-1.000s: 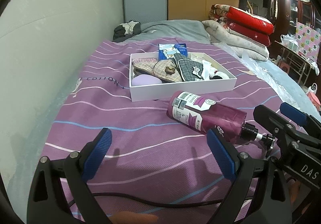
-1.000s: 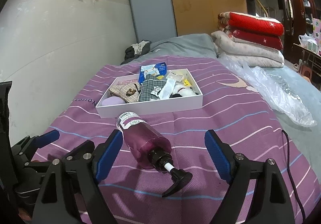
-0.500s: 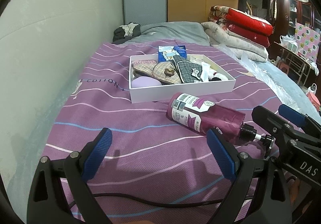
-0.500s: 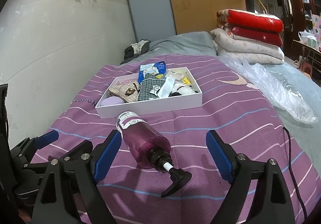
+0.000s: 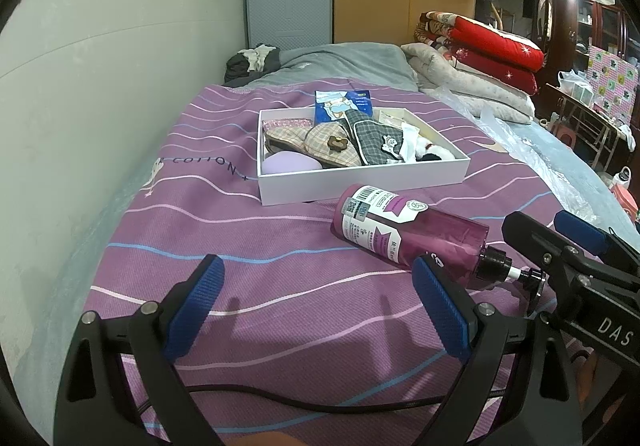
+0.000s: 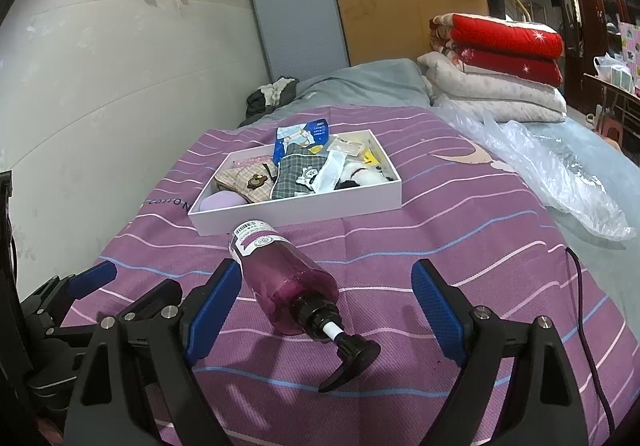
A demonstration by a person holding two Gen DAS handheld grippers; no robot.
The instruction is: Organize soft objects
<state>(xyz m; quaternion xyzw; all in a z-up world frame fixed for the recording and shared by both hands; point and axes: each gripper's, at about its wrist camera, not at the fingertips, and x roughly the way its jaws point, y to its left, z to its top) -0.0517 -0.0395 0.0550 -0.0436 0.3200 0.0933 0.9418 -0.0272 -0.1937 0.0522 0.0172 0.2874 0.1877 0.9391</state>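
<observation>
- On the purple striped bedspread (image 5: 240, 246), a white shallow box (image 5: 360, 178) sits well out from the two grippers and already holds the soft things: plaid fabric pieces (image 5: 320, 144), a grey checked pouch (image 5: 374, 140), a lilac rounded item (image 5: 290, 166) in its near left corner, and a black-and-white plush (image 5: 430, 150) toward the right.
- A blue packet (image 6: 302, 138) leans over the box's far wall.
- The one thing outside the box is a pink pump bottle (image 6: 280, 278), lying on its side just before the near wall, its black pump head pointing toward the cameras.
- The left gripper (image 5: 316, 310) is spread wide with nothing between its blue pads, low over bare bedspread beside the bottle.
- The right gripper (image 6: 324, 310) is likewise wide open and empty; the bottle's neck lies between its fingers, though no pad touches it.
- Judging from this, the sorting looks largely done: the soft objects are gathered in the box.
- What seems left is the hard bottle, probably to be set aside, or a final tidy of the contents.
</observation>
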